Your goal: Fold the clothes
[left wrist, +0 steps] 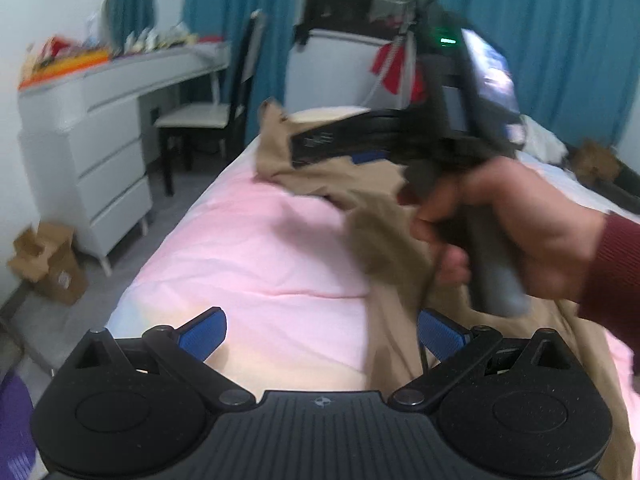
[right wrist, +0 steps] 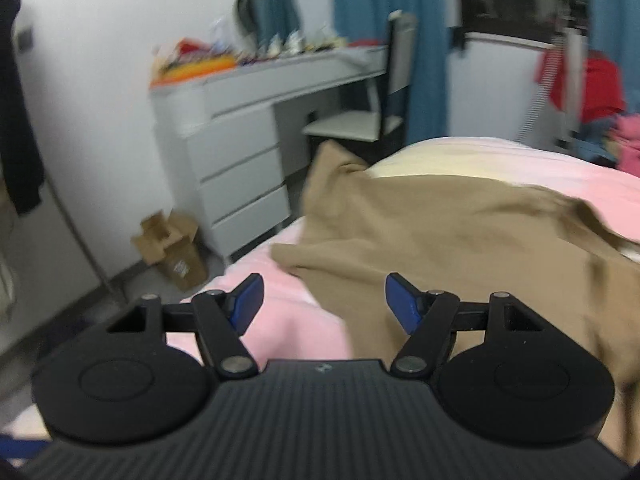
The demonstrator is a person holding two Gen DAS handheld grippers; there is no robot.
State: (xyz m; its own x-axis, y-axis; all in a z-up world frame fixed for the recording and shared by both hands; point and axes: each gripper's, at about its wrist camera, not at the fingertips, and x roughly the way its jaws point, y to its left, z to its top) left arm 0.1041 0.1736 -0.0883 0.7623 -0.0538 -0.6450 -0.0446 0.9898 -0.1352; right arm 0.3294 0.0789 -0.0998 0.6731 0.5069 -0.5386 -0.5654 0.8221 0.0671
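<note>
A tan garment (left wrist: 384,240) lies rumpled across the pink bed (left wrist: 248,248), with one end bunched near the far left edge. My left gripper (left wrist: 322,336) hangs open above the sheet, its right pad (left wrist: 440,336) over the garment's edge and nothing between the pads. A hand in a maroon sleeve (left wrist: 608,264) holds my right gripper (left wrist: 298,146) above the far part of the cloth, pointing left. In the right wrist view the right gripper (right wrist: 326,304) is open over the seam between the pink sheet and the tan garment (right wrist: 460,232), holding nothing.
A white desk with drawers (left wrist: 100,152) and a chair (left wrist: 200,120) stand left of the bed. A cardboard box (left wrist: 48,264) sits on the floor beside them. Blue curtains (left wrist: 560,40) hang at the back. Red clothes (right wrist: 592,84) hang beyond the bed.
</note>
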